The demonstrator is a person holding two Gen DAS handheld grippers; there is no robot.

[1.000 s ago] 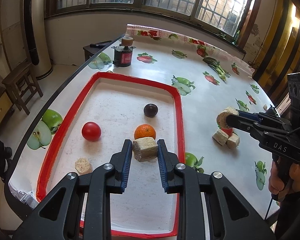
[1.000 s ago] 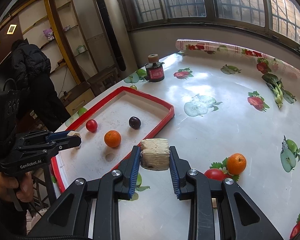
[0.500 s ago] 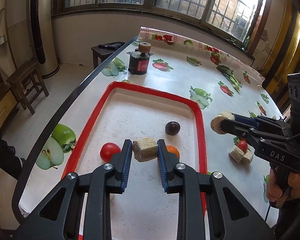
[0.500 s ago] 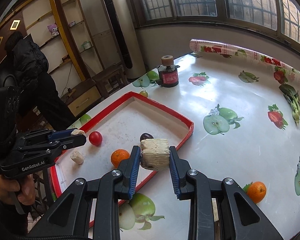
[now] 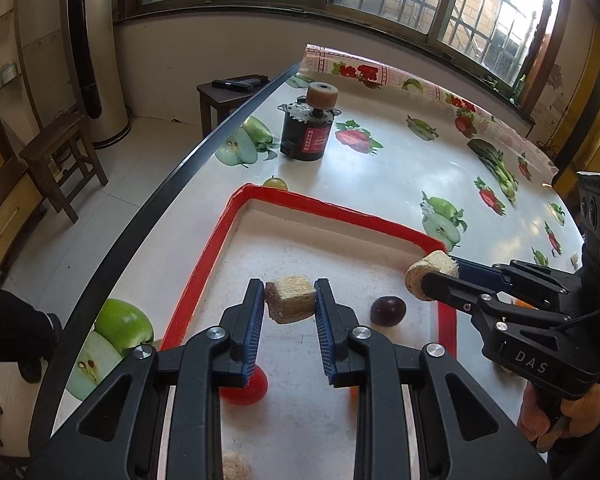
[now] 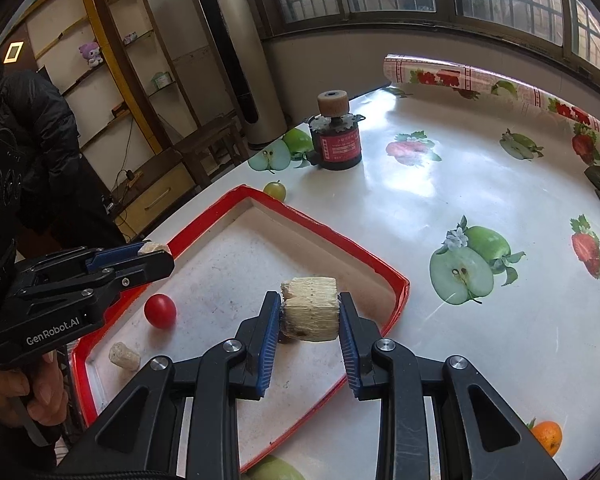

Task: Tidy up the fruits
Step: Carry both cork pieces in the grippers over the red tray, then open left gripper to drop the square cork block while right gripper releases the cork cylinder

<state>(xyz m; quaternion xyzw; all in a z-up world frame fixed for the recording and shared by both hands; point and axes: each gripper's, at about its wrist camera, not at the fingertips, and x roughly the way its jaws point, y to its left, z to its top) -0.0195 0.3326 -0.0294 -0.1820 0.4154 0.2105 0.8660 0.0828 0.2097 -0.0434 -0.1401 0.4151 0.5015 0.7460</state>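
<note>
Both grippers, left gripper [image 5: 290, 306] and right gripper [image 6: 310, 316], each clamping a block, advanced over the tray [image 5: 220, 236].

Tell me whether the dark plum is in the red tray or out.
In. The dark plum rests on the tray's white floor, inside its red rim, near the right edge.

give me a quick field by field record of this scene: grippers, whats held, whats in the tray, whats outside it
left gripper: shut on a tan fibrous block, above the tray
right gripper: shut on a pale fibrous chunk, above the tray
tray: red rim, white floor, on the fruit-print table
in tray: red tomato, dark plum, small tan piece
outside tray: green fruit at the far corner, orange near the table's edge, black motor-like cylinder
</note>
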